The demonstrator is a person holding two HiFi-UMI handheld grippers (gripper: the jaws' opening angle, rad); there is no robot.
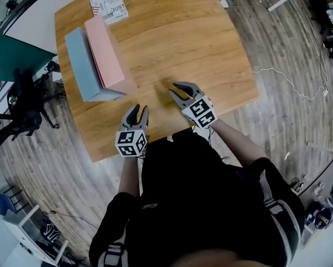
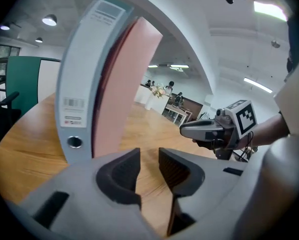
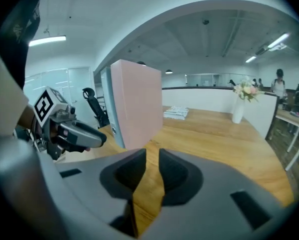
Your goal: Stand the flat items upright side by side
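Left tool (image 1: 140,109), right tool (image 1: 176,88) (narrow, empty)

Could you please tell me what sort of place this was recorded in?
Most likely an open-plan office: a lever-arch binder and a pink folder stand on a wooden table, a black office chair sits beside it, and strip lights line the ceiling.

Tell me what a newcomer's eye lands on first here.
First come the blue-grey binder and the pink folder, standing upright side by side on the left part of the wooden table. Next are the left gripper and right gripper near the table's front edge, each with its jaws slightly apart and nothing between them. A flat patterned item lies at the far corner behind the pair.
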